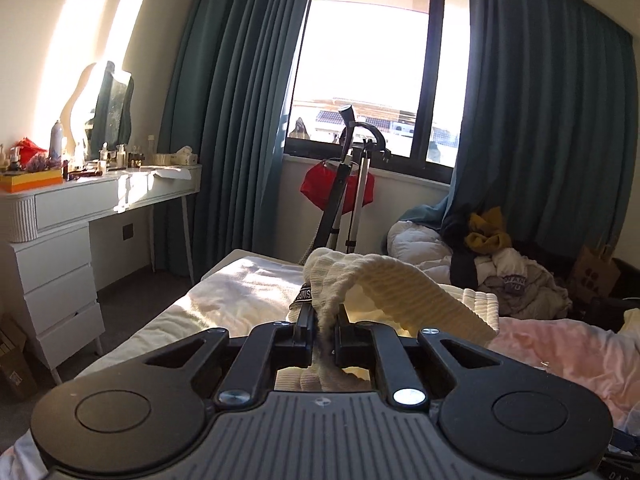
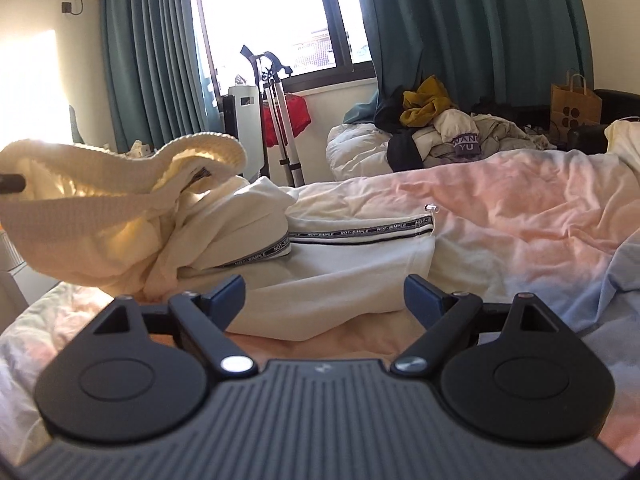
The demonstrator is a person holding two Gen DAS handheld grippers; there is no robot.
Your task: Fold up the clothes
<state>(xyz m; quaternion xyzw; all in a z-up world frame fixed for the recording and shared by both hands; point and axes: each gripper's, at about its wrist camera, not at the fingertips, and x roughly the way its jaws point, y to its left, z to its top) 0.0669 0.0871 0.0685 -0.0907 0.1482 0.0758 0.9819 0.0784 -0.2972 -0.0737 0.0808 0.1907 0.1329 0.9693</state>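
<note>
A cream garment [image 2: 168,216] is heaped on the bed [image 2: 520,216], its ribbed band [image 1: 400,288] lifted and pinched in the closed left gripper [image 1: 323,328]. The right gripper [image 2: 324,300] is held wide open over the garment's flat part, touching nothing. Far right, a clothes pile [image 2: 460,132] and a paper bag [image 2: 574,106] are seen; far left, a cluttered dressing table [image 1: 100,196]. A steamer stand [image 1: 352,184] is partly hidden behind the raised band. The garment's kind cannot be made out.

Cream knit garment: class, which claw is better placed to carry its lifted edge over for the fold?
Left. The left claw is shut on the cream knit garment, edge raised; the right claw hangs open, holding nothing.
</note>
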